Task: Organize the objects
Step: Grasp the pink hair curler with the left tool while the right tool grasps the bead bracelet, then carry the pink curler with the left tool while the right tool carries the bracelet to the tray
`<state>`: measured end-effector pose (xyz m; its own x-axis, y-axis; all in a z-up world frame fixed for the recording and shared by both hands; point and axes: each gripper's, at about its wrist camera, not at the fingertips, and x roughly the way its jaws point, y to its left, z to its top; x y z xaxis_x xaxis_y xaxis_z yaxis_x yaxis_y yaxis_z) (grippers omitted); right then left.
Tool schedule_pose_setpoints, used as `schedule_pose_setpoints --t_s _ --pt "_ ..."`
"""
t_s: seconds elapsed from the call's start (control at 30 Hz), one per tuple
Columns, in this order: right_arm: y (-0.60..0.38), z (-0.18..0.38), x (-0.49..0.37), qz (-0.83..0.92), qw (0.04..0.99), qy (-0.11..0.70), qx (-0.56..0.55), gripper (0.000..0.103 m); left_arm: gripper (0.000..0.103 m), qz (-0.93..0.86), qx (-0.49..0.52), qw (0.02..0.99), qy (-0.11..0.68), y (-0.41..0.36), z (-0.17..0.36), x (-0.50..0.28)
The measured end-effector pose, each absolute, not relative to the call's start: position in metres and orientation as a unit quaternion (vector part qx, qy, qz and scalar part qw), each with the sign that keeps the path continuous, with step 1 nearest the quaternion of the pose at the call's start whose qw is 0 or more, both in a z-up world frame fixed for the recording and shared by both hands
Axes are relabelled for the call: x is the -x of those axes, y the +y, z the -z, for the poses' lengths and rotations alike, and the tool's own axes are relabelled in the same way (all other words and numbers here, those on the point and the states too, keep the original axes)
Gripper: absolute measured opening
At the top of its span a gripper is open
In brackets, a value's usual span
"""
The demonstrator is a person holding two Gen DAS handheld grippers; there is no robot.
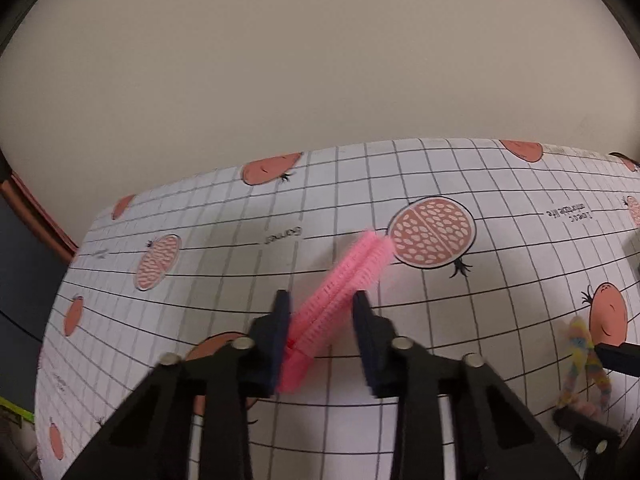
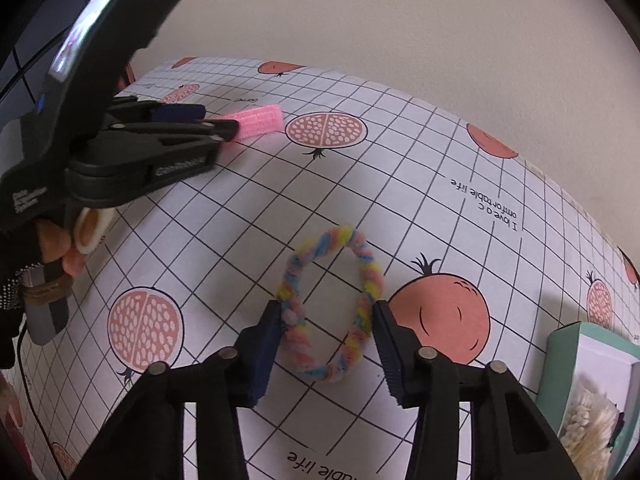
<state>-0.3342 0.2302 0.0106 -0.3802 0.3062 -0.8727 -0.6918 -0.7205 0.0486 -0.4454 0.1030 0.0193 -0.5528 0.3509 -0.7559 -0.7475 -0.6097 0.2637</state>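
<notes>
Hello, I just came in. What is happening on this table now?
A person is tidying small things on a table with a checked fruit-print cloth, one hand-held gripper in each hand. The left hand-held gripper has its fingers on either side of a pink fuzzy strip. The right hand-held gripper is open around a pastel braided ring lying flat; neither looks clamped yet. A teal box stands at the right.
</notes>
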Motion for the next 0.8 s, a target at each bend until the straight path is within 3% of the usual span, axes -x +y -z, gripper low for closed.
schedule_pose_setpoints --t_s 0.03,0.57,0.6,0.67,0.73,0.8 --pt "0.23 -0.011 0.333 -0.803 0.312 0.208 0.462 0.043 0.006 -0.832 0.338 0.333 0.288 0.102 -0.021 0.446" --pt "0.229 -0.011 0.325 -0.801 0.313 0.219 0.462 0.039 0.008 -0.829 0.352 0.342 0.267 0.087 -0.022 0.449" --pt "0.229 -0.011 0.326 -0.8 0.313 0.22 0.461 0.039 0.01 -0.83 0.349 0.343 0.266 0.087 -0.024 0.448" --pt "0.229 -0.01 0.326 -0.801 0.312 0.217 0.462 0.039 0.025 -0.841 0.326 0.34 0.266 0.085 -0.029 0.446" --pt "0.23 -0.01 0.327 -0.801 0.313 0.217 0.462 0.039 0.063 -0.841 0.323 0.349 0.258 0.085 -0.032 0.445" --pt "0.23 -0.01 0.327 -0.802 0.313 0.216 0.461 0.039 0.064 -0.84 0.323 0.347 0.265 0.088 -0.03 0.444"
